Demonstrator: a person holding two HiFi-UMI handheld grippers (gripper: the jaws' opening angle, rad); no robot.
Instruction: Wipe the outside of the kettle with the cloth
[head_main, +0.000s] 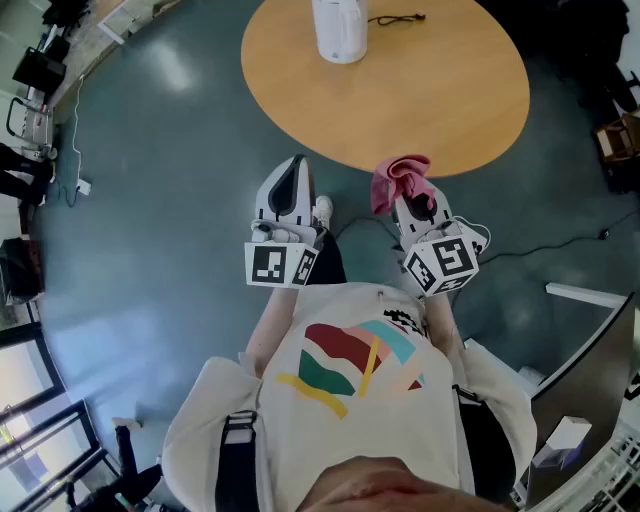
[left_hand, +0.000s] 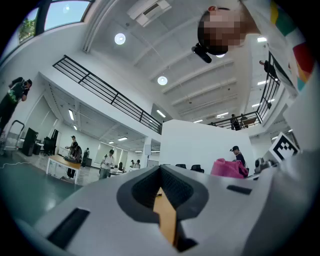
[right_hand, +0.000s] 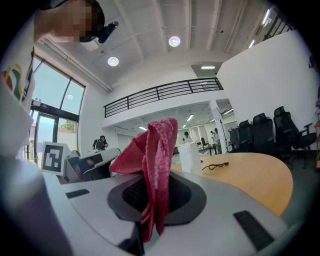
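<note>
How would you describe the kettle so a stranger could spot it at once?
Find the big round wooden table. Near its far edge stands the kettle, a tall, plain white body. The only other thing seen on the table is a thin black cord lying flat beside it, so the kettle is the one upright white shape there.

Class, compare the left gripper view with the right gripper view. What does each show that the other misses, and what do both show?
Left only: the jaws of the left gripper, shut on nothing. Right only: the kettle, the cord, and the right gripper shut on the cloth. Both: the cloth and the table.
</note>
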